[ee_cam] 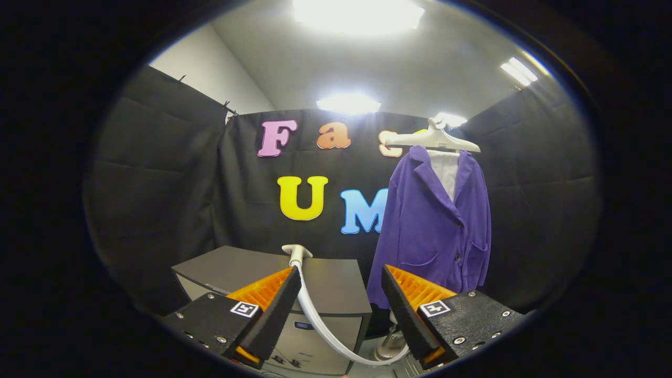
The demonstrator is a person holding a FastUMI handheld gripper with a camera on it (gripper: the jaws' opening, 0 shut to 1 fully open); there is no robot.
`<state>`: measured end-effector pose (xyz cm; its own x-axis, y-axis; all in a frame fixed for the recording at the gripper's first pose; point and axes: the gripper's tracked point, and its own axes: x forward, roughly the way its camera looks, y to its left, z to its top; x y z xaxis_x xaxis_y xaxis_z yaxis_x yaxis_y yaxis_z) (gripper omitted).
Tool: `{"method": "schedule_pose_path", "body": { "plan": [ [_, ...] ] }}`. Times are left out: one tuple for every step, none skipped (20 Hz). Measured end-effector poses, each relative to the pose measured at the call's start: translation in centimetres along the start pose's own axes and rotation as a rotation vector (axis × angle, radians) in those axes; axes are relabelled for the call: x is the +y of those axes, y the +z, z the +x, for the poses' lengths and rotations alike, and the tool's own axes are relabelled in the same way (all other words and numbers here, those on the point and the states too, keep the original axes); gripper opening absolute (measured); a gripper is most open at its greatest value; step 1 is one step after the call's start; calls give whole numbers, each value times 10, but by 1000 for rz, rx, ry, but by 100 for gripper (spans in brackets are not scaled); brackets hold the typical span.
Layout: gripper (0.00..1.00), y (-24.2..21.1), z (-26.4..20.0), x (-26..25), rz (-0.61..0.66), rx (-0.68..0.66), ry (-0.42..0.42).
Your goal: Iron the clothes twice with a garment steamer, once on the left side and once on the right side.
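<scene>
The gripper (341, 304) hangs wide open, empty, facing the steamer head (296, 253) on the grey cabinet (336, 286). Right of the cabinet, the purple jacket (433, 231) hangs on a hanger (433, 137), ready for steaming.

Black cloth walls (157, 173), grey cabinet (336, 286) — ceiling lights (357, 13)

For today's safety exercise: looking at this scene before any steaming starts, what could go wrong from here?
1. The white hose sags in a loop between the open tool and the steamer head on the grey cabinet; the fingers might snag it.
2. The purple jacket hangs freely from a white hanger, so it may swing when pressed.
</scene>
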<state>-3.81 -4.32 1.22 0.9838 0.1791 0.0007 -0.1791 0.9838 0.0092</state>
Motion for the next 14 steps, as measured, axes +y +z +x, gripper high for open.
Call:
{"method": "schedule_pose_path", "body": {
  "plan": [
    [95,0,-5,-7,-14,4,11],
    [95,-2,-10,-12,-25,8,26],
    [95,-3,-16,-16,-29,11,47],
    [95,-5,-25,-20,-30,14,70],
    [95,-7,-33,-23,-29,18,93],
    [95,-11,-41,-28,-29,23,115],
    [95,-15,-49,-33,-30,30,138],
    [95,-19,-57,-37,-33,38,161],
    [95,-21,-66,-41,-34,44,181],
    [95,-22,-73,-46,-30,46,197],
    [95,-22,-78,-50,-21,53,205],
    [95,-22,-82,-53,-4,64,213],
    [95,-19,-84,-51,17,66,231],
    [95,-17,-82,-48,33,63,243]
  ]
}}
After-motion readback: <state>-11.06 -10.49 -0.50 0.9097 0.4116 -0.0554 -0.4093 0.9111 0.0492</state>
